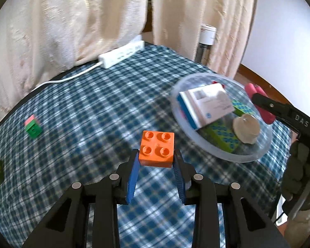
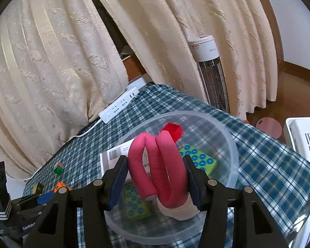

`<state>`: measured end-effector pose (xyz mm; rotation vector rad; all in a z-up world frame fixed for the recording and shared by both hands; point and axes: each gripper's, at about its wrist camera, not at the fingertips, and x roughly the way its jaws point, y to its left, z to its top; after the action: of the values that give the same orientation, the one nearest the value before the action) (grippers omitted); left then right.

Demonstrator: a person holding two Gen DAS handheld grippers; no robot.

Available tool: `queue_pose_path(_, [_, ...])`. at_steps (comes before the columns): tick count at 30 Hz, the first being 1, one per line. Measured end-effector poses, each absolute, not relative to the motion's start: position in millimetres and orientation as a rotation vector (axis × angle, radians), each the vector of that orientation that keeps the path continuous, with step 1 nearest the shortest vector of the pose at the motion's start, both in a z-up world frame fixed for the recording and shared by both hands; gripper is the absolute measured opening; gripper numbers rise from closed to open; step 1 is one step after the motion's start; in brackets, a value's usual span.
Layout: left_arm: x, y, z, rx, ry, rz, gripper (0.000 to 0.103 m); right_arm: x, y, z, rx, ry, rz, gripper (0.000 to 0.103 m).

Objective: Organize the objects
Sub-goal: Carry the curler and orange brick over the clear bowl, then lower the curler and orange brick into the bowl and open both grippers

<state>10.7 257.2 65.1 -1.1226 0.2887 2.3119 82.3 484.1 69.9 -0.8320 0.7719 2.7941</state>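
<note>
Left gripper [image 1: 156, 161] clamps orange brick [image 1: 157, 148] above the checked tablecloth [image 1: 93, 107], just left of clear bowl [image 1: 243, 157]. Right gripper [image 2: 156, 177] pinches looped pink foam roller [image 2: 157, 165] over that bowl, which holds a white box [image 1: 208, 103] and green blocks [image 1: 221, 136].

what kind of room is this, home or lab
Most likely a lived-in room at home, not a lab: cream curtains hang behind a table with a checked tablecloth, a power strip lies on it, and a tower heater or fan stands by the curtains.
</note>
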Motion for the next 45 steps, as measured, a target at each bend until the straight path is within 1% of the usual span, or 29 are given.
queue_pose_path(16, [20.9, 325.2, 62.4, -1.105, 0.357, 2.152, 0.033, 78.6, 508.3, 64.0, -0.830, 0.802, 2.770, 0.057])
queue_pose_path(23, [23.1, 344.7, 59.5, -1.099, 0.369, 2.103, 0.034, 72.8, 511.7, 66.2, -0.822, 0.782, 2.771, 0.058])
queue_pose_path(24, [22.6, 346.7, 58.4, -1.107, 0.371, 2.094, 0.038, 72.3, 511.5, 66.3, -0.821, 0.776, 2.772, 0.058])
queue_pose_path(25, [21.5, 347.8, 57.2, -1.117, 0.367, 2.086, 0.051, 71.5, 511.4, 66.4, -0.821, 0.772, 2.772, 0.058])
queue_pose_path(27, [19.5, 346.9, 55.4, -1.123, 0.354, 2.094, 0.061, 70.5, 512.3, 65.6, -0.819, 0.779, 2.767, 0.058])
queue_pose_path(30, [18.4, 343.9, 55.0, -1.123, 0.353, 2.103, 0.061, 68.9, 515.9, 64.1, -0.817, 0.801, 2.754, 0.060])
queue_pose_path(32, [18.3, 341.6, 55.3, -1.120, 0.354, 2.110, 0.061, 68.6, 517.4, 63.5, -0.815, 0.809, 2.748, 0.065])
queue_pose_path(33, [18.9, 340.8, 55.4, -1.116, 0.357, 2.115, 0.061, 68.3, 517.4, 63.6, -0.813, 0.811, 2.747, 0.065])
queue_pose_path(41, [21.0, 333.4, 53.4, -1.124, 0.358, 2.131, 0.061, 73.8, 514.8, 67.6, -0.800, 0.803, 2.740, 0.066])
queue_pose_path(45, [17.8, 324.9, 53.1, -1.144, 0.334, 2.153, 0.063, 77.0, 514.1, 67.3, -0.802, 0.810, 2.731, 0.066])
